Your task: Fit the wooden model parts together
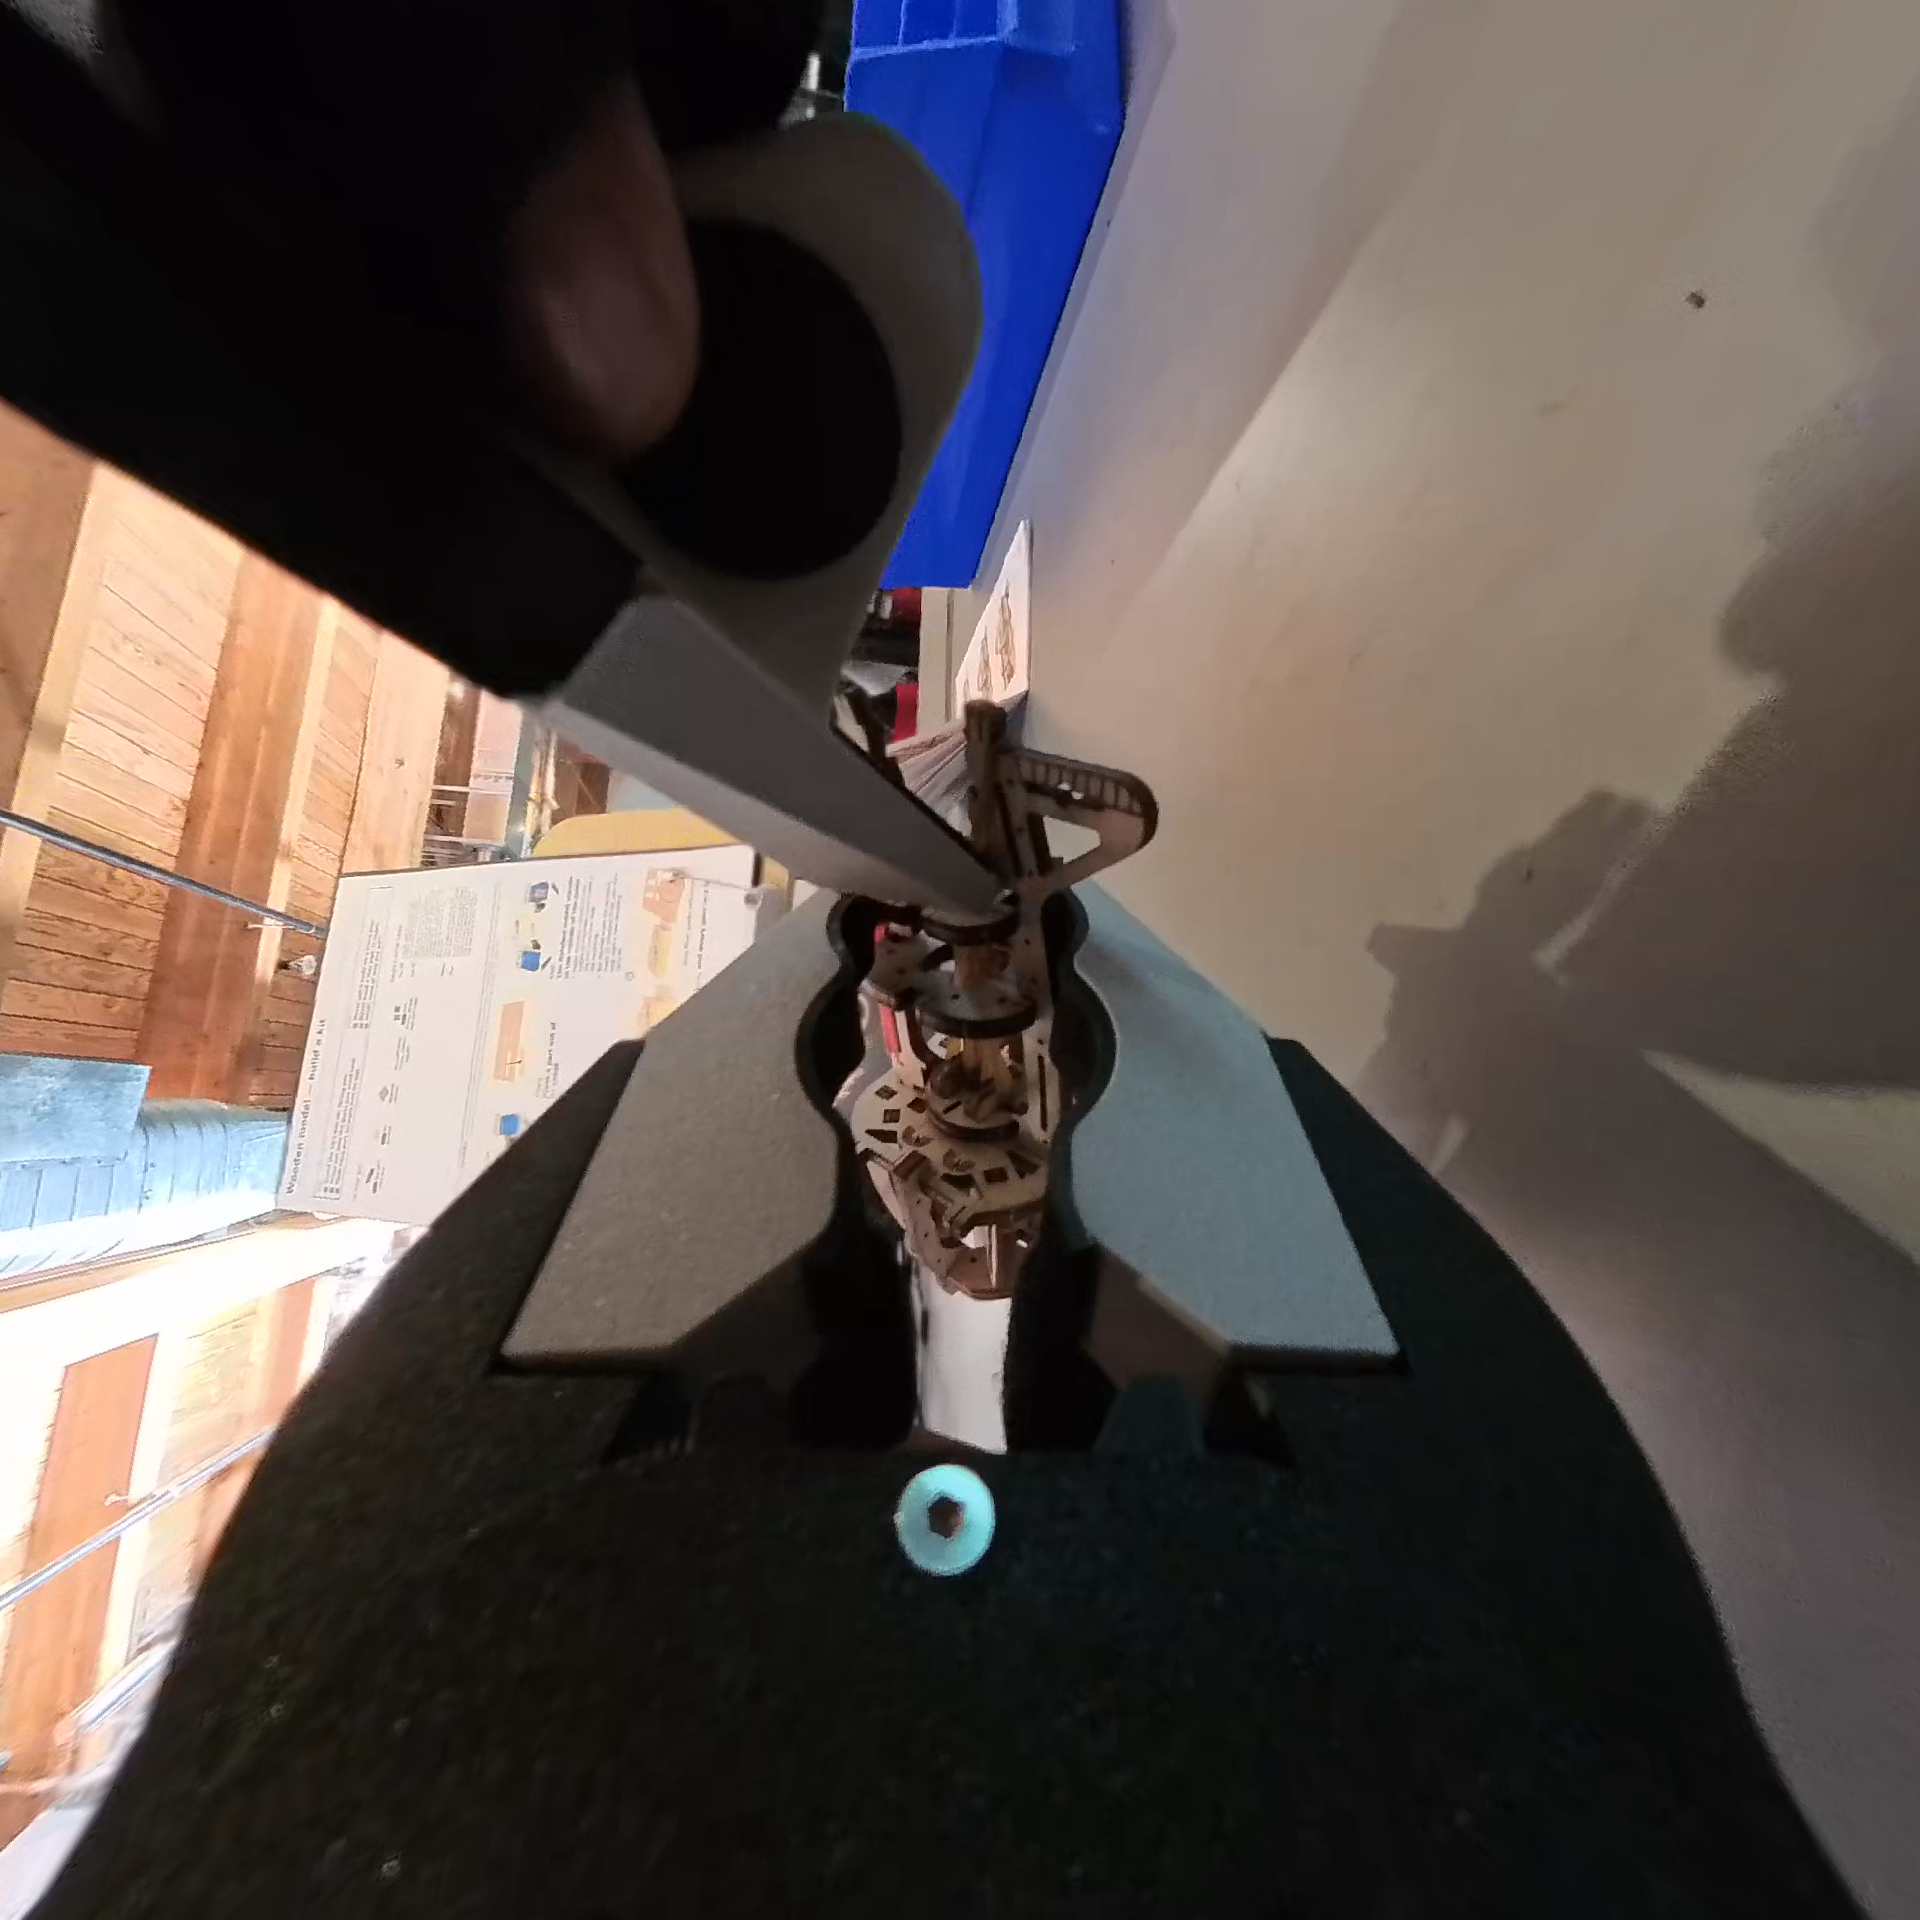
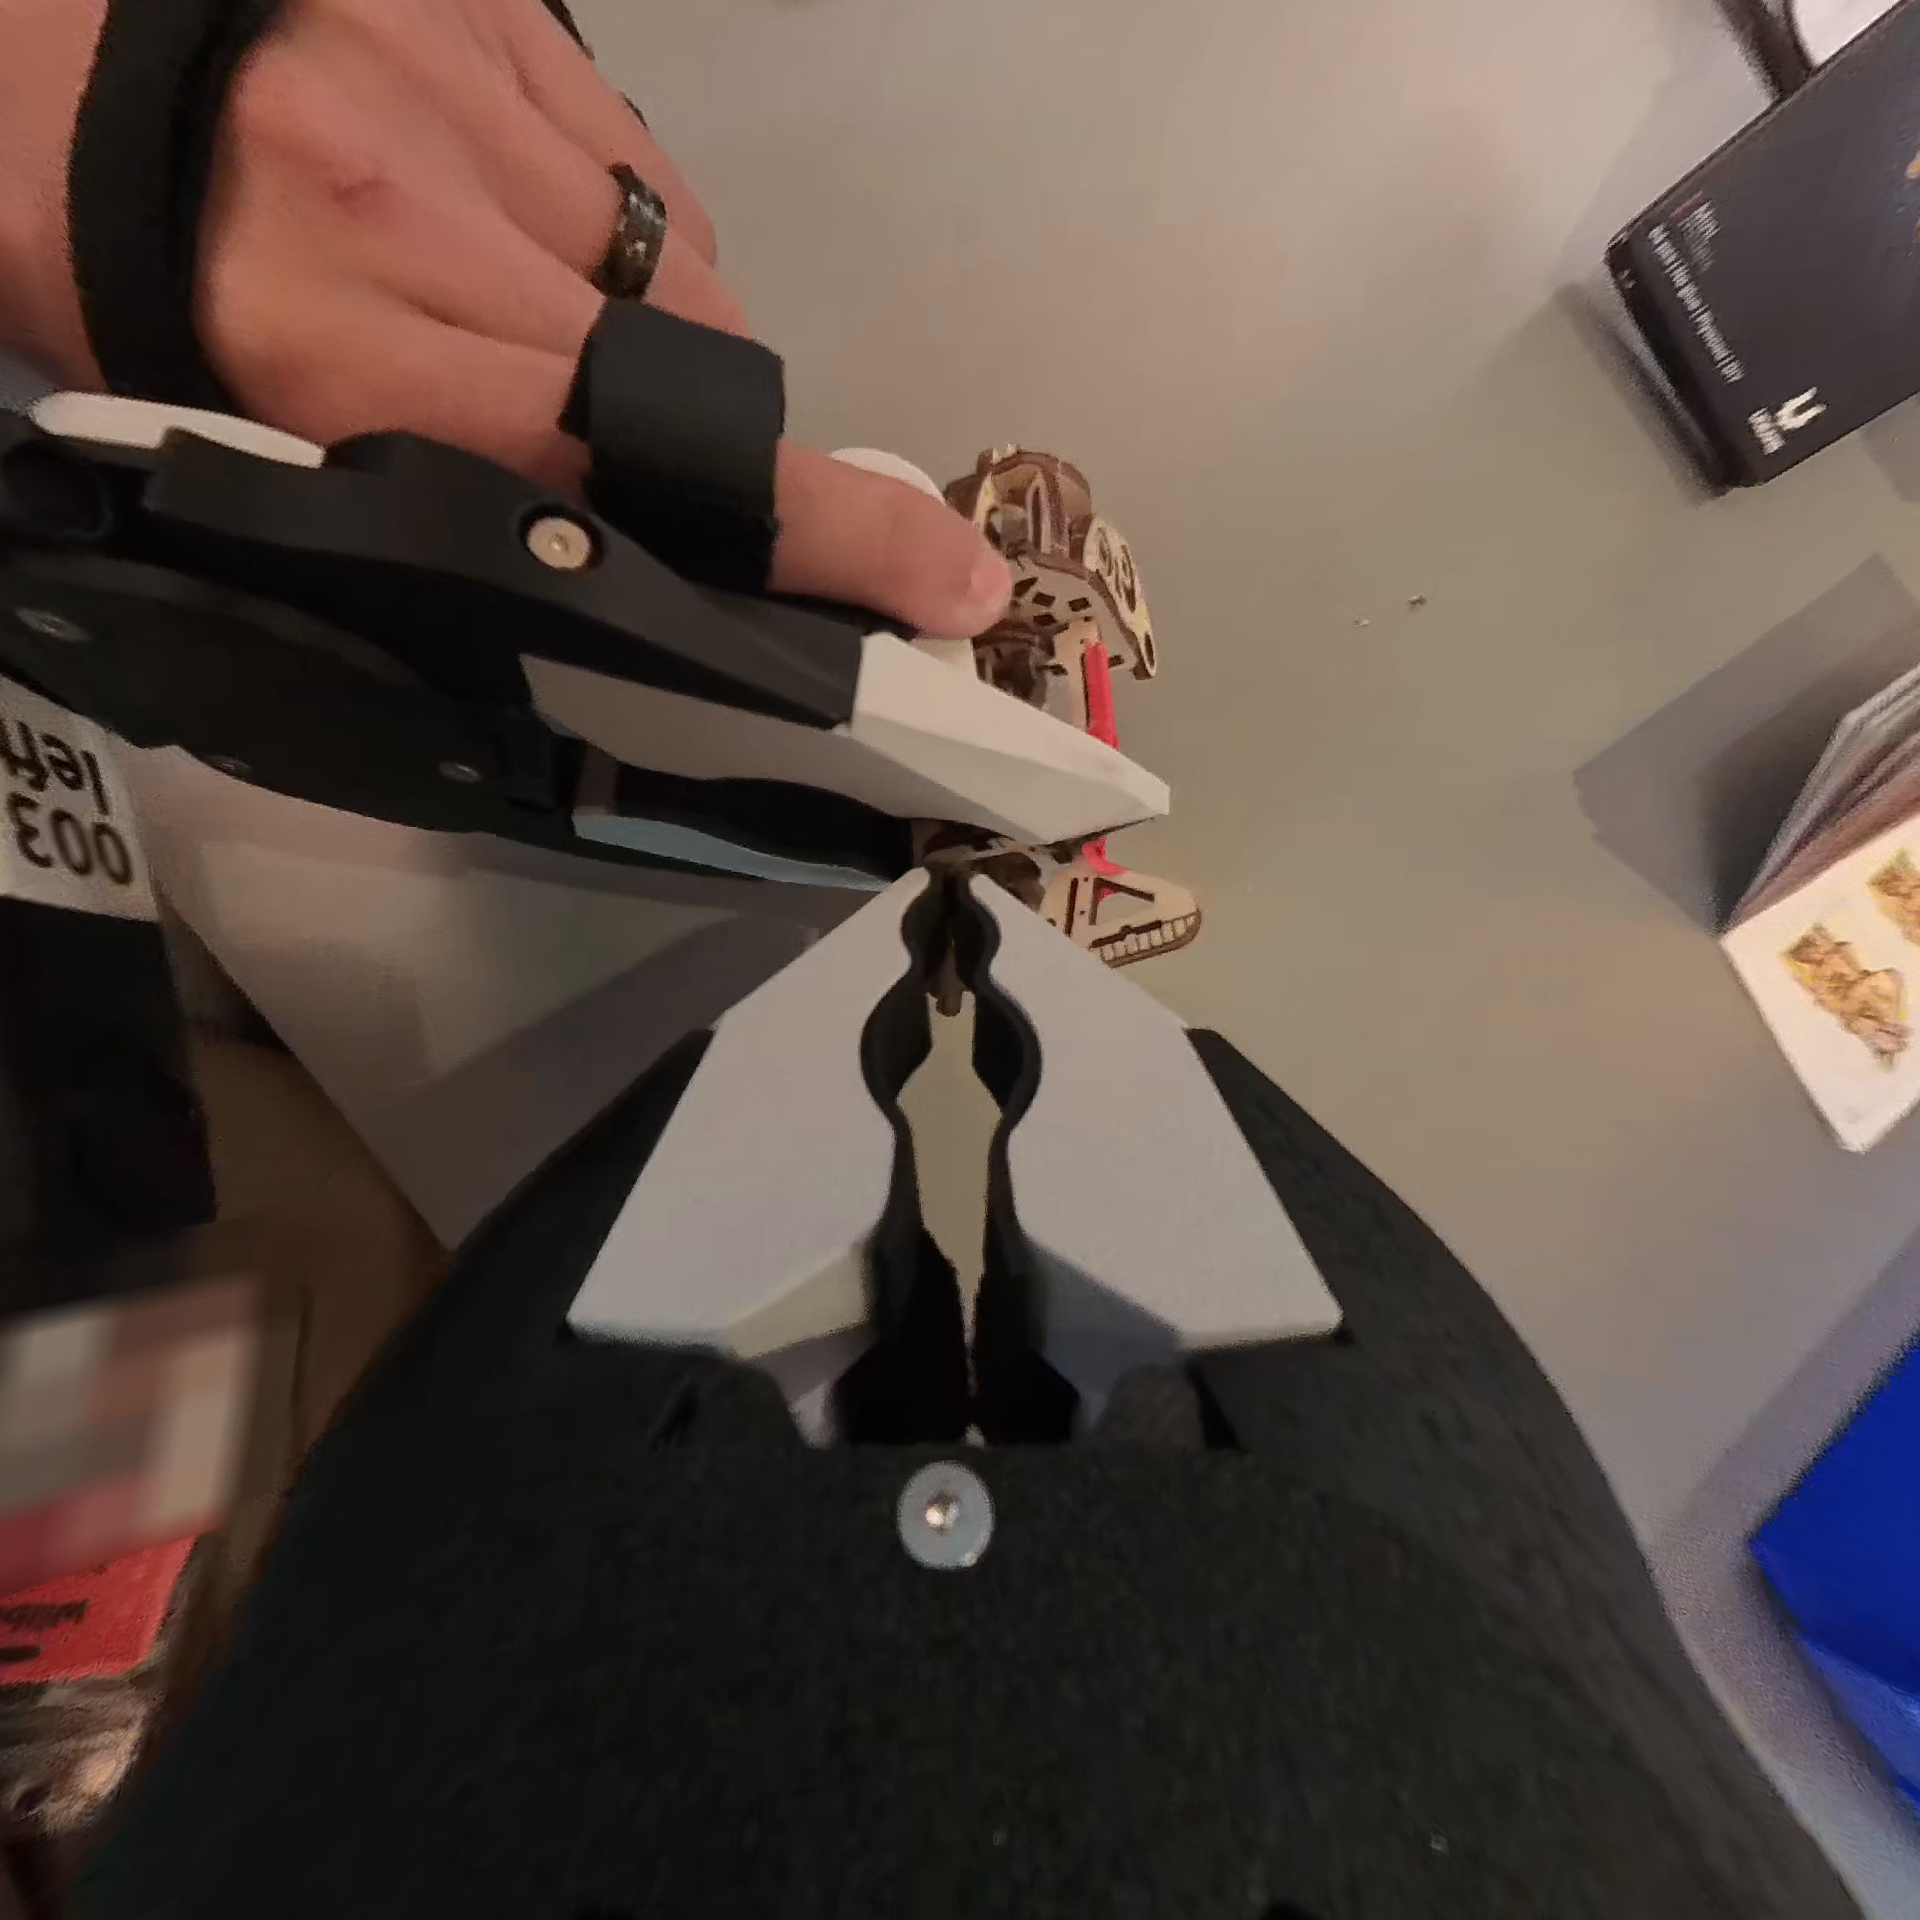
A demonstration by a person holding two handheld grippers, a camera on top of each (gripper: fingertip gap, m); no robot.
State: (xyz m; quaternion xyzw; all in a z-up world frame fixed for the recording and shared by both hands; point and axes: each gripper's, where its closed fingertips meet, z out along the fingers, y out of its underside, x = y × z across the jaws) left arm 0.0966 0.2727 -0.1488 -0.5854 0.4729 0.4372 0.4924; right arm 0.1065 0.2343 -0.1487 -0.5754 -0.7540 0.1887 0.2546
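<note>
A: Left gripper (image 1: 951,1049), quick. What is it doing?

B: It is clamping the wooden model (image 1: 961,1112). Its two grey fingers (image 1: 717,1122) are closing in from both sides, and the model is sitting in the wavy gap between them, held off the table (image 1: 1455,520).

A: And the right gripper (image 2: 945,925)?

B: Its fingertips are nearly pressed together, pinching a small dark wooden piece (image 2: 948,961) right at the tip. The gap behind the tip is showing only table.

A: Is that piece touching the model?

B: It is right up against the model's lower end, beside the curved toothed part (image 2: 1138,925). Whether it is seated in a slot, I cannot tell.

A: How are the two tools meeting?

B: In the left wrist view the right gripper's grey finger (image 1: 790,769) is coming in from the upper left, its point touching the top of the model. In the right wrist view the left gripper is reaching in from the left side, crossing just above the right one's tips.

A: Hands?

B: A hand (image 2: 416,260) with a dark ring (image 2: 632,241) and black straps is working the left gripper, one fingertip (image 2: 935,561) resting against the model.

A: Anything on the model?

B: A red strip (image 2: 1099,691) is running down its side.

A: Surroundings?

B: A blue bin (image 1: 987,260), a black box (image 2: 1766,291) and an open booklet (image 2: 1829,977) are lying on the table, well apart from the model. An instruction sheet (image 1: 499,1029) is standing behind it.
</note>
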